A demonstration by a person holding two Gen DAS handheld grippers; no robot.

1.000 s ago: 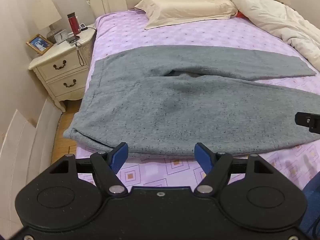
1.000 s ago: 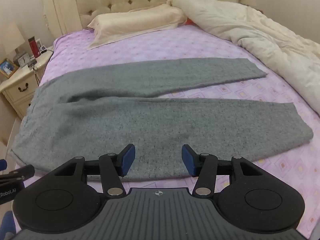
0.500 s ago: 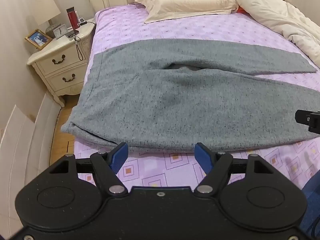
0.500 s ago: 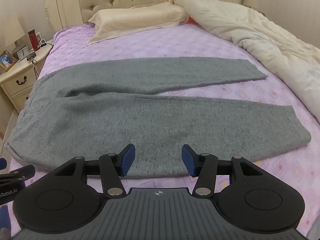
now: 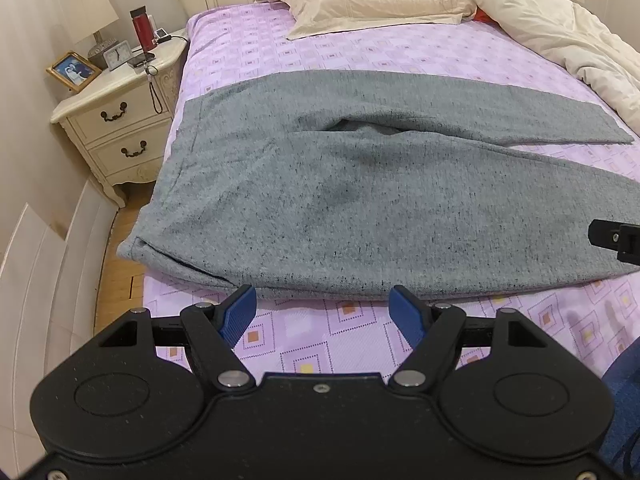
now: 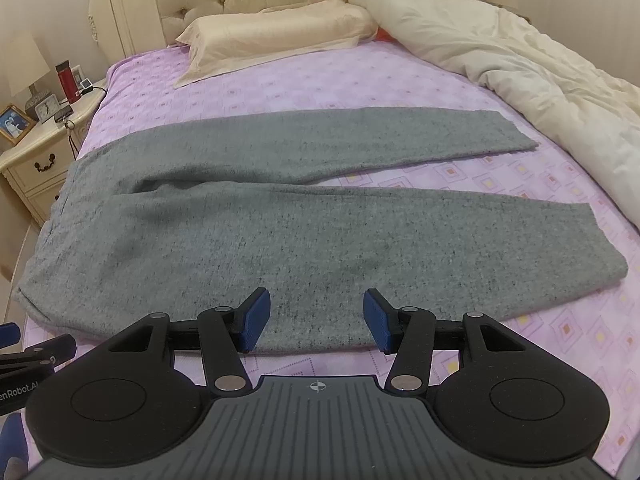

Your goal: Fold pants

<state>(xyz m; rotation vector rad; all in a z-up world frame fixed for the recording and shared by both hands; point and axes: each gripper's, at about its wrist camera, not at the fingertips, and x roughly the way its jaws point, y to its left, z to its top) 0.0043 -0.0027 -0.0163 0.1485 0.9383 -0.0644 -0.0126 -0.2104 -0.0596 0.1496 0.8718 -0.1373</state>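
Bedroom, purple patterned bedsheet (image 5: 320, 344) under both my tools. My left gripper (image 5: 323, 312) is spread wide, nothing in it, above bare sheet; the near hem of the grey pants (image 5: 360, 208) sits just past its tips at 12 o'clock. My right gripper (image 6: 316, 318) is also wide and holding nothing, its blue fingertips (image 6: 256, 314) over the near leg's edge. Pants (image 6: 248, 232) lie flat, unfolded, waistband at 9 o'clock draping off the bed edge, legs splayed in a V toward 3 o'clock. Nightstand (image 5: 116, 116) at 10 o'clock, pillow (image 6: 276, 36) at 12, cream duvet (image 6: 520, 76) at 2.
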